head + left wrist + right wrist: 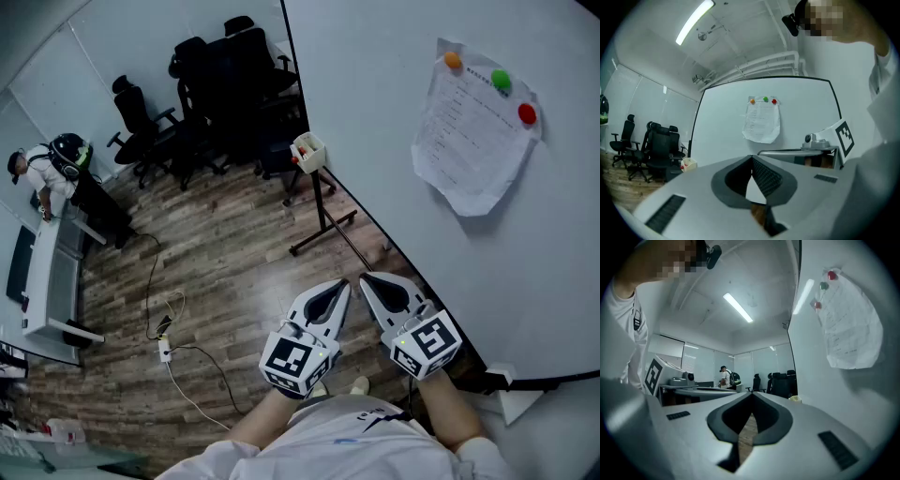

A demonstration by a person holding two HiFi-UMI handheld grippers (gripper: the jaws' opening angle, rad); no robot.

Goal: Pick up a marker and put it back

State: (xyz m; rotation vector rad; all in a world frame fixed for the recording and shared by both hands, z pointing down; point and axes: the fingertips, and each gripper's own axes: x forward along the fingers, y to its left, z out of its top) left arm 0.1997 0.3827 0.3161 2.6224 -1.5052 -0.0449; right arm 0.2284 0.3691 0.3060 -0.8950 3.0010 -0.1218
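A small cream holder (307, 150) hangs at the whiteboard's lower left corner, with red-capped markers (296, 159) in it. It also shows small in the left gripper view, as the holder (687, 163), and in the right gripper view as the holder (794, 399). My left gripper (344, 284) and right gripper (365, 278) are held side by side close to my body, well short of the holder. Both are shut, with nothing between their jaws. In their own views the left gripper (752, 157) and the right gripper (752, 394) each show tips that meet.
The whiteboard (394, 112) fills the right side, with a sheet of paper (478, 141) pinned to it by coloured magnets. Its stand (323, 225) rests on wood flooring. Black office chairs (216, 84) cluster behind. A power strip and cable (165, 347) lie on the floor. A person (47, 169) stands by a desk at far left.
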